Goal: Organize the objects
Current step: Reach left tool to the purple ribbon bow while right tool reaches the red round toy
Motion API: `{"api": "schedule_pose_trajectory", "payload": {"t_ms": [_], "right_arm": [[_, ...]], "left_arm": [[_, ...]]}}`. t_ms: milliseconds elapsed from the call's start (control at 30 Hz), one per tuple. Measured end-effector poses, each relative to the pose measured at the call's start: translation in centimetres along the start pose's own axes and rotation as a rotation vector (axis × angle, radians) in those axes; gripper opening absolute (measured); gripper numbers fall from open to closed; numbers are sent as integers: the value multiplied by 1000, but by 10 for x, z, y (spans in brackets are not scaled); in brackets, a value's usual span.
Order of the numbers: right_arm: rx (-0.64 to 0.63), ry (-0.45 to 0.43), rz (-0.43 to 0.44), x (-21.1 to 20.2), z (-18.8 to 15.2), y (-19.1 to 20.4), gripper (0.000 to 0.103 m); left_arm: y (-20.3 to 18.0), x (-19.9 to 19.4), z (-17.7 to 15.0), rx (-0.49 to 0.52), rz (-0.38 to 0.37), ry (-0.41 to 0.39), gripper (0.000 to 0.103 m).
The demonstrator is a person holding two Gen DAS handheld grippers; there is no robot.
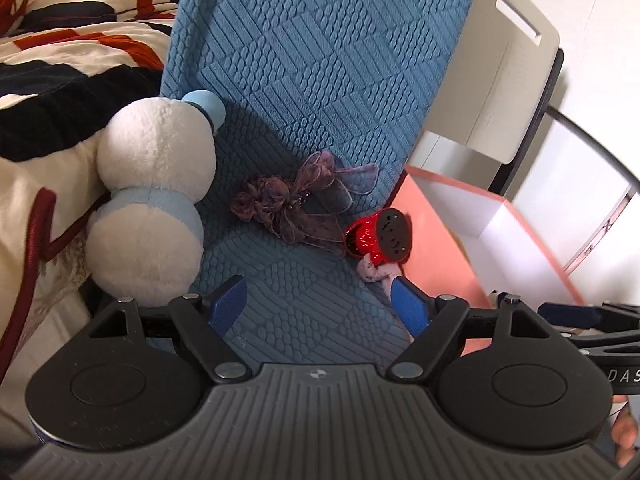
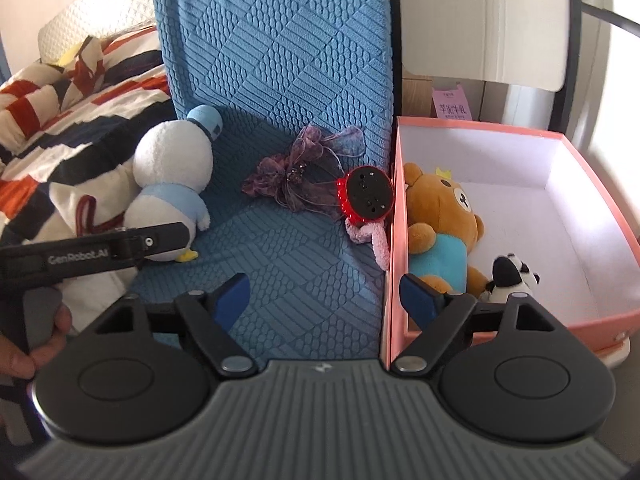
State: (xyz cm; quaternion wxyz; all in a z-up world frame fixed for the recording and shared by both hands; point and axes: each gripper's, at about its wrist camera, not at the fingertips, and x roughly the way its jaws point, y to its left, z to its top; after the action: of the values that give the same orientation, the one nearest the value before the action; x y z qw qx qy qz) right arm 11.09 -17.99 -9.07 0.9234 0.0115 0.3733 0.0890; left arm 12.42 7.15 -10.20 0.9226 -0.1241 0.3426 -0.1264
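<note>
Left wrist view: left gripper (image 1: 320,304) hovers over a blue quilted cushion (image 1: 304,80), jaws wide open w/ nothing between them. A white-and-blue plush duck (image 1: 152,196) lies at the cushion's left edge, leaning on a patterned blanket (image 1: 60,72). Near the cushion's fold sits a purple ribbon bow (image 1: 296,200); just right of it, a red round toy (image 1: 378,238) w/ a black face, touching a bit of pink fabric (image 1: 374,270) below it. Right of the cushion, the wall of a pink box (image 1: 436,240) shows, white inside. A white chair back (image 1: 496,72) stands behind. The other gripper's blue finger pokes in at the far right edge, partly blurred.

Right wrist view: right gripper (image 2: 324,300) also has its jaws apart, empty; left finger over the cushion (image 2: 280,60), right finger over the box wall (image 2: 394,220). Duck (image 2: 172,184) lies on its side at left, bow (image 2: 296,176) mid-cushion, red toy (image 2: 364,196) pressed right against the box's outer wall, pink fabric (image 2: 372,240) hanging below it. Inside the box: a brown teddy bear (image 2: 440,220) in a light blue shirt, lying along the left wall, and a small black-and-white panda (image 2: 508,276) just beside its leg. Rest of the box floor is bare white. Left gripper's black arm (image 2: 100,248) reaches in from the left in front of the duck, a hand (image 2: 36,344) on its grip; its jaws can't be seen from here. Blanket (image 2: 60,100) at far left, chair back (image 2: 480,20) behind the box.
</note>
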Motion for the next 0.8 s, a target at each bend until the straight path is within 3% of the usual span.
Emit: {"api": "schedule_pose_trajectory", "payload": {"t_ms": [400, 800], "right_arm": [[-134, -42, -49, 48, 5, 10, 84], [-227, -84, -73, 79, 11, 23, 83]], "left_arm": [[15, 58, 16, 37, 75, 49, 83], [17, 106, 34, 75, 101, 96, 83]]}}
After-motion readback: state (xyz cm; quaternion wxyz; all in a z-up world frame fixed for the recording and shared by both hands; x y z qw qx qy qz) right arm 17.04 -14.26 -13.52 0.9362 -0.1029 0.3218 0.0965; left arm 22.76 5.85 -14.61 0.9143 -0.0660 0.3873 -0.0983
